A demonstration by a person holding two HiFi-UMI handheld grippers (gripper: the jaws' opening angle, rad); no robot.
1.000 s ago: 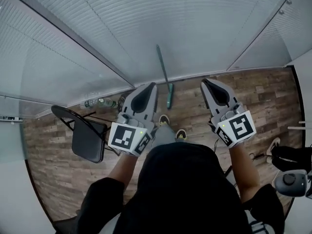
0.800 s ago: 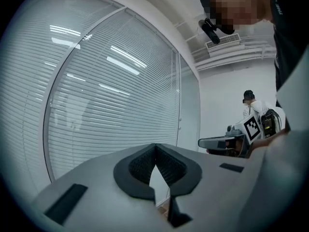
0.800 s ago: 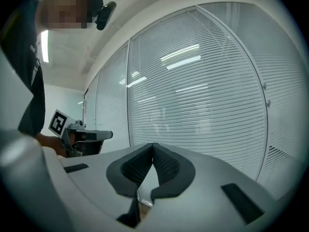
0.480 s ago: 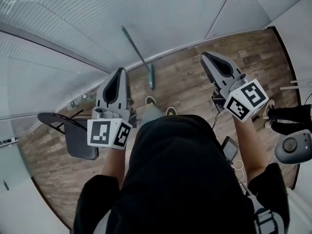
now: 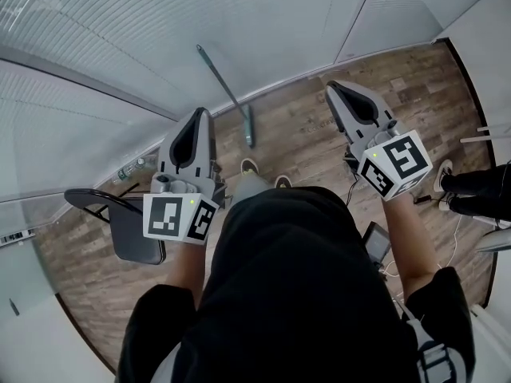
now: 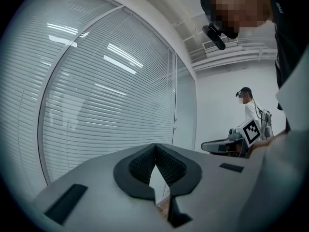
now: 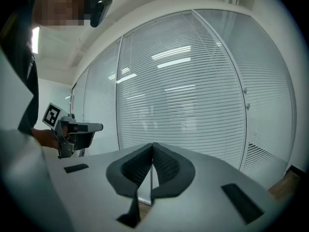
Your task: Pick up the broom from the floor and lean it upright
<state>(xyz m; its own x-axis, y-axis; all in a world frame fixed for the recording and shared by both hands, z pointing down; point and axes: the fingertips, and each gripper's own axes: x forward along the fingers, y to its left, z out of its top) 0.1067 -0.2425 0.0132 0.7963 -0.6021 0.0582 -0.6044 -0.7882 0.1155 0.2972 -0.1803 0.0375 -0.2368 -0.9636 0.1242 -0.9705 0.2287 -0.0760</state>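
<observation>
My left gripper (image 5: 203,114) is closed, empty. The broom (image 5: 249,126) stands ahead, between both grippers, against the blinds wall (image 5: 120,22). I judge it light and rigid; grasp mid-handle. My right gripper (image 5: 332,88) is closed, empty.

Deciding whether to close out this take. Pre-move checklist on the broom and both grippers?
1. Broom stands with its head on the floor and its handle against the blinds: ok.
2. Left gripper has its jaws together with nothing between them: ok.
3. Right gripper has its jaws together with nothing between them: ok.
4. Both grippers are apart from the broom: ok.
5. Chair is off to the left, apart from the broom: ok.
6. Broom steady enough to stay leaning: cannot tell.
</observation>
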